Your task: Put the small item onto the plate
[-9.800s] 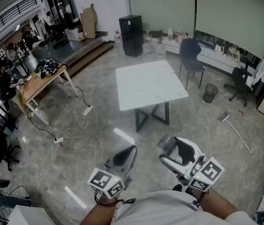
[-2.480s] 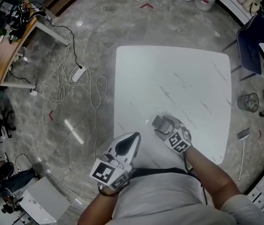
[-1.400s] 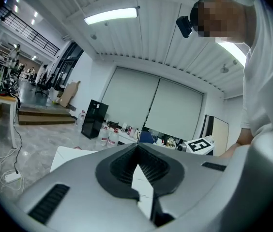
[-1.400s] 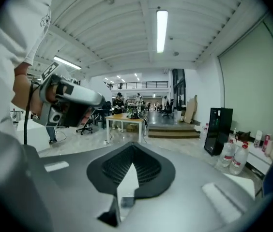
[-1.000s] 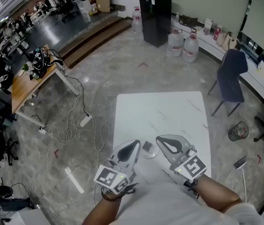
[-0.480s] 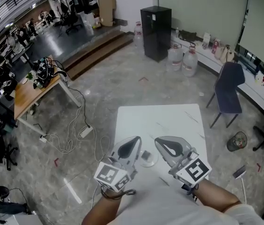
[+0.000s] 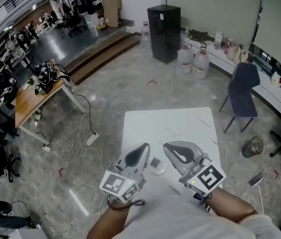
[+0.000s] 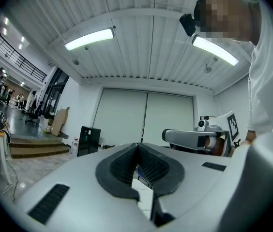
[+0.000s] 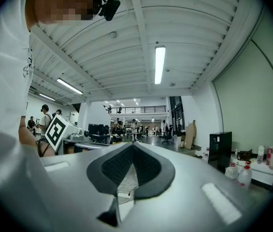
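Lower centre, left gripper [image 7: 144, 147] and right gripper [image 7: 167, 146] both closed, empty, small item [image 7: 155, 162] between them, seemingly on clear plate [image 7: 158, 171], white table [image 7: 170, 126]

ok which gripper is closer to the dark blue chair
Right. The right gripper hangs over the white table on the side toward the chair; the left gripper is to its left, farther away.
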Motion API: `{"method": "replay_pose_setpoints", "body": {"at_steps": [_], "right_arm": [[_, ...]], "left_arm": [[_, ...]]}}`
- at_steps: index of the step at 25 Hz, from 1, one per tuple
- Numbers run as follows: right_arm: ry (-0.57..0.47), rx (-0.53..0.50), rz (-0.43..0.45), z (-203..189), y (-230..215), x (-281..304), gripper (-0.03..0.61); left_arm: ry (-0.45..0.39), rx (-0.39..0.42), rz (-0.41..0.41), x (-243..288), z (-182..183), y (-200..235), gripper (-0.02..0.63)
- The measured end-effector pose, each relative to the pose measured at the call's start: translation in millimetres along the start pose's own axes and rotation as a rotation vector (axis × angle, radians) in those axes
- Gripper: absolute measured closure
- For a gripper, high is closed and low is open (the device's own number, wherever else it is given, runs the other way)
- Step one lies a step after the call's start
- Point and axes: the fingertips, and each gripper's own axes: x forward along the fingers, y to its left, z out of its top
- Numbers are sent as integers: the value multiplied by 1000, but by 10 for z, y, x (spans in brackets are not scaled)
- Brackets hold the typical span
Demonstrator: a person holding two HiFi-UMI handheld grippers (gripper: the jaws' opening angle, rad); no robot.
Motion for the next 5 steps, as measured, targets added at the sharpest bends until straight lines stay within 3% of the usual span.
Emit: {"method": "replay_pose_setpoints", "body": {"at_steps": [5], "right_arm": [[-54,16,11,96,45,-9,577]], "left_arm": [[-2,1,1,-29,-14,-40,607]]}}
